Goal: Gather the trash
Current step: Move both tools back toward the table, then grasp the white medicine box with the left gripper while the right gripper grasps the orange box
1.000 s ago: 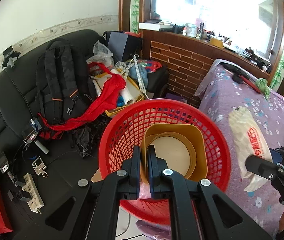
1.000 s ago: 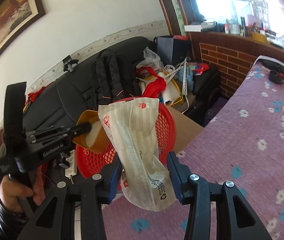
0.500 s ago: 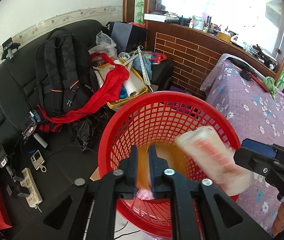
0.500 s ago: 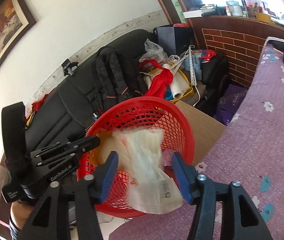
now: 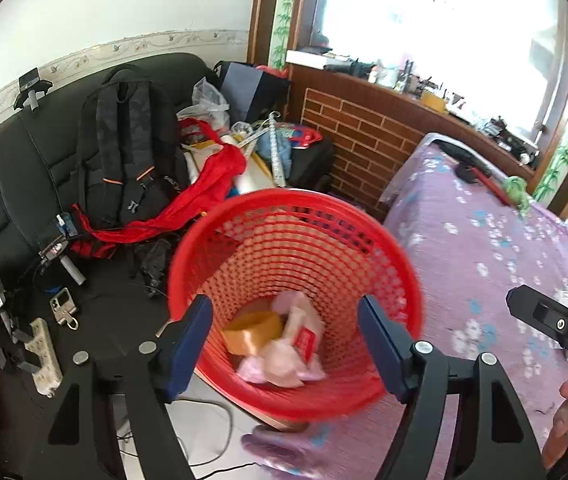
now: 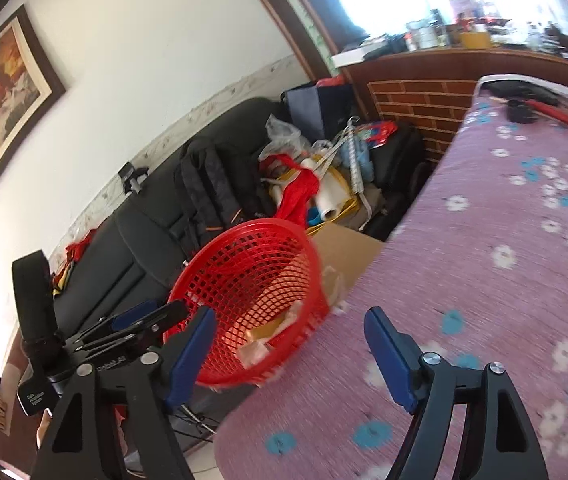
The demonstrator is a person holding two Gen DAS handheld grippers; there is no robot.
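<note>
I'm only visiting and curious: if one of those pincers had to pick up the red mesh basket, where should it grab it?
Probably the red mesh basket is best taken by its top rim, coming from above with one finger inside and one outside. The rim is a thin solid band, open and facing up, on the near side by the left gripper. The tapering mesh wall is too wide to span.

The red mesh basket (image 5: pixel 296 288) is a round, open-topped plastic bin with lattice walls, occupying the lower centre of the left wrist frame. At its bottom lie a yellow-brown container (image 5: pixel 252 330), left of centre, and a crumpled white plastic wrapper (image 5: pixel 290 350) with a red label, touching it on the right.
</note>
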